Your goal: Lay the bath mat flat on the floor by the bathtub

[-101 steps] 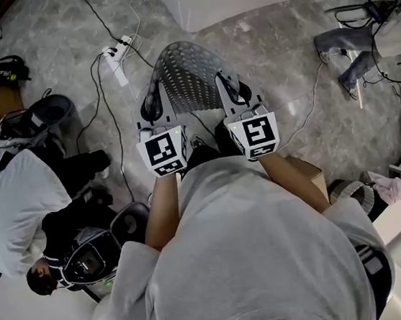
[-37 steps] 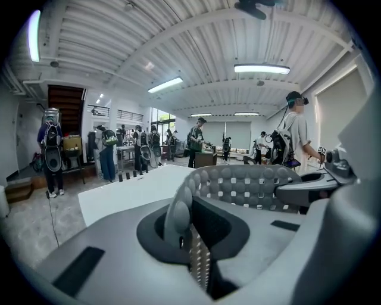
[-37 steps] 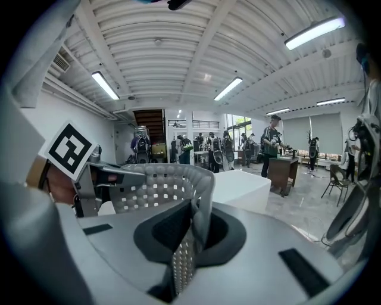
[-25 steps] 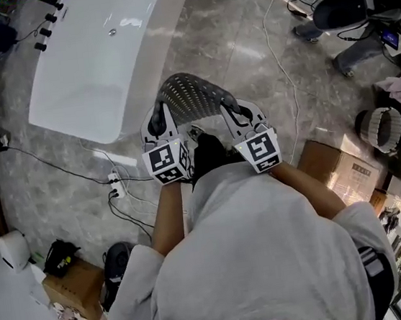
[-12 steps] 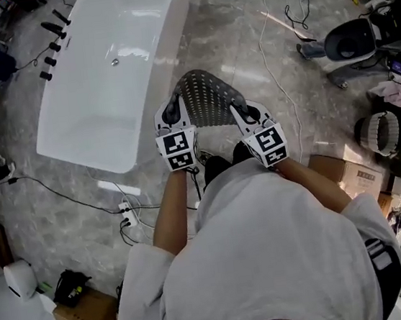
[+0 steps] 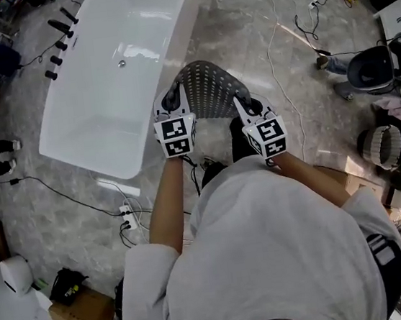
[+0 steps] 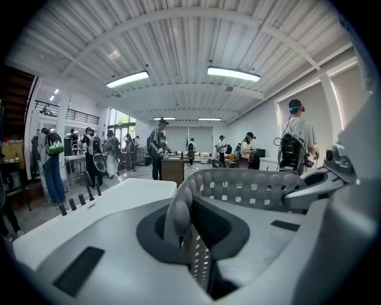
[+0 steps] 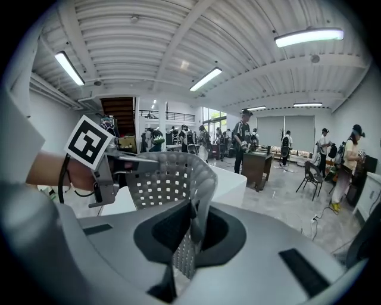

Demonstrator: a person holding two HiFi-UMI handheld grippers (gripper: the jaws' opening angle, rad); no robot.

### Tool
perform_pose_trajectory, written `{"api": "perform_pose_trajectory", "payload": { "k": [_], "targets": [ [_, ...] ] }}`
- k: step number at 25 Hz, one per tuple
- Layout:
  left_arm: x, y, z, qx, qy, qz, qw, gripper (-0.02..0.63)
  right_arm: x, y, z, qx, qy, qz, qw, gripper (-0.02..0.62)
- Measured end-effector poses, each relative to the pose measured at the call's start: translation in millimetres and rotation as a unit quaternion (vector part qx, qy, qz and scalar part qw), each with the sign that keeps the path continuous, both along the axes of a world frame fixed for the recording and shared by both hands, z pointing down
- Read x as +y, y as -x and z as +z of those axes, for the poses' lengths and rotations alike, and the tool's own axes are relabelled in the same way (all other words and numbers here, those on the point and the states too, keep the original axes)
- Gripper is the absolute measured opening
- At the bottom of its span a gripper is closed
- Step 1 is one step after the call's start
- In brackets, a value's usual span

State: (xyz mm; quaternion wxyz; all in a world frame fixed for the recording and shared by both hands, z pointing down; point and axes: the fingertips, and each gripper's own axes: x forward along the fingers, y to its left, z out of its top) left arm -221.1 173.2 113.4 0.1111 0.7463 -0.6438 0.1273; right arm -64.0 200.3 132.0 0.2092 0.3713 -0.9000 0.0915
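Both grippers are holding the grey perforated bath mat (image 6: 206,88) at centre frame. The left gripper (image 6: 173,99) is taking its left edge and the right gripper (image 6: 245,106) its right edge, fingers pinching narrow on the mat. The mat is arching between them above the floor (image 6: 251,37), just right of the white bathtub (image 6: 104,80).

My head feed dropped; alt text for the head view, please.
Seen from above, a person holds a grey perforated bath mat off the floor, left tongs and right tongs each shut on one side edge. A white bathtub stands just left.
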Motion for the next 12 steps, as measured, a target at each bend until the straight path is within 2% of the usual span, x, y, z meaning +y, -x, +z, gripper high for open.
{"api": "perform_pose_trajectory", "payload": {
  "k": [6,12],
  "targets": [
    [-44.1,10.9,26.2,-0.004,0.029,-0.015,0.9994,0.028,-40.0,30.5,21.2,-0.003,0.016,-0.042,0.999,0.024],
    [-104.6,19.5,36.9,-0.013,0.046,-0.014,0.9987,0.028,-107.7,26.8,31.8,0.003,0.036,-0.035,0.999,0.023]
  ]
}}
